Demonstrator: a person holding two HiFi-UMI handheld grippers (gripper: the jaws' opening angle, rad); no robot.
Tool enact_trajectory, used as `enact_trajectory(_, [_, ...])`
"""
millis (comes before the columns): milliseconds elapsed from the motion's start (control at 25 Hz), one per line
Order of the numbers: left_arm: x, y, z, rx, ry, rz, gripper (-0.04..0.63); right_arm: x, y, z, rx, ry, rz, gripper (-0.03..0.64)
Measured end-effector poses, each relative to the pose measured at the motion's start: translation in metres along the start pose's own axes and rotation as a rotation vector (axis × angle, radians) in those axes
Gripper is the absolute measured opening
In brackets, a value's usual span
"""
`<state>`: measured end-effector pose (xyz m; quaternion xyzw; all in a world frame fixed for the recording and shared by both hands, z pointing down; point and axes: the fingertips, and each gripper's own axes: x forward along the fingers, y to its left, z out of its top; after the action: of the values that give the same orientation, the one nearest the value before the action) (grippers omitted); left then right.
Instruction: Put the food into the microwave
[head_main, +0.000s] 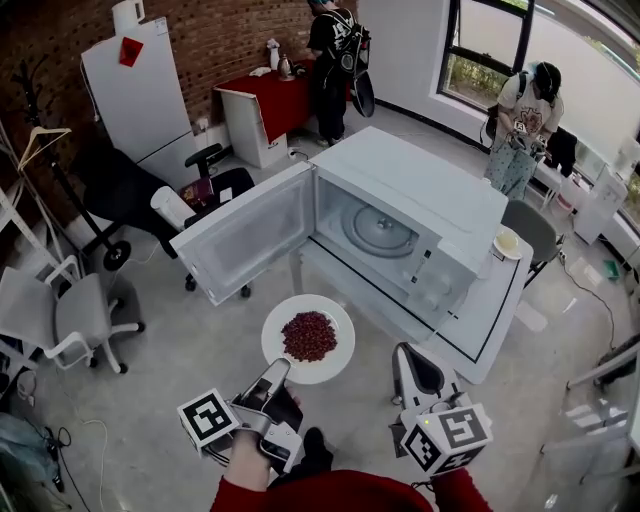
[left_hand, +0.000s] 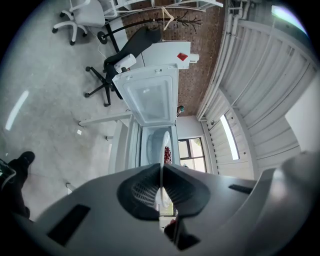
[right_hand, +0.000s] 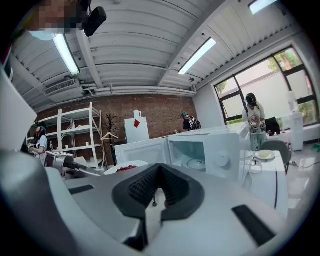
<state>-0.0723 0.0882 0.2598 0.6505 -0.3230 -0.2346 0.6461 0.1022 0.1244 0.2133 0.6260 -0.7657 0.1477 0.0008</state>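
We are in the carrying step: the food (head_main: 309, 336), a heap of dark red pieces, sits in the middle of a white plate (head_main: 338, 313) that we hold in the air, on no surface. The left gripper (head_main: 279, 366) has its fingers clamped on the plate's near rim; in the left gripper view the rim shows edge-on as a thin pale line pinched between the dark pads. The right gripper (head_main: 411, 361) hangs beside it with its fingers together and nothing between them.

The microwave (head_main: 430, 190) stands on a white table (head_main: 503, 312) and takes up most of it, leaving the right-hand edge for a small dish (head_main: 508, 241). Its door (head_main: 250, 232) is swung wide to the left, and the glass turntable (head_main: 380, 231) lies bare inside. The plate hangs off the table's near edge, in front of the open cavity and just below the door's lower corner, not yet over the sill.

As we judge it, the next move calls for keeping the plate level, lifting it over the front edge, passing it clear of the door, and setting it down on the turntable before the fingers part. The one-sided grip on the rim leaves the far side free to dip.
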Motion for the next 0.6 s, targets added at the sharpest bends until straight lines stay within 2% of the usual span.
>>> enact_trajectory(240, [0.025,-0.006,0.032,0.008,0.047,-0.003,0.020,0.043,0.012,0.009,-0.002,0.016,-0.022,0.014])
enact_trajectory(600, [0.055,0.002,0.055,0.010,0.110,-0.007,0.020,0.072,0.014,0.002,-0.025,0.048,-0.088,0.012])
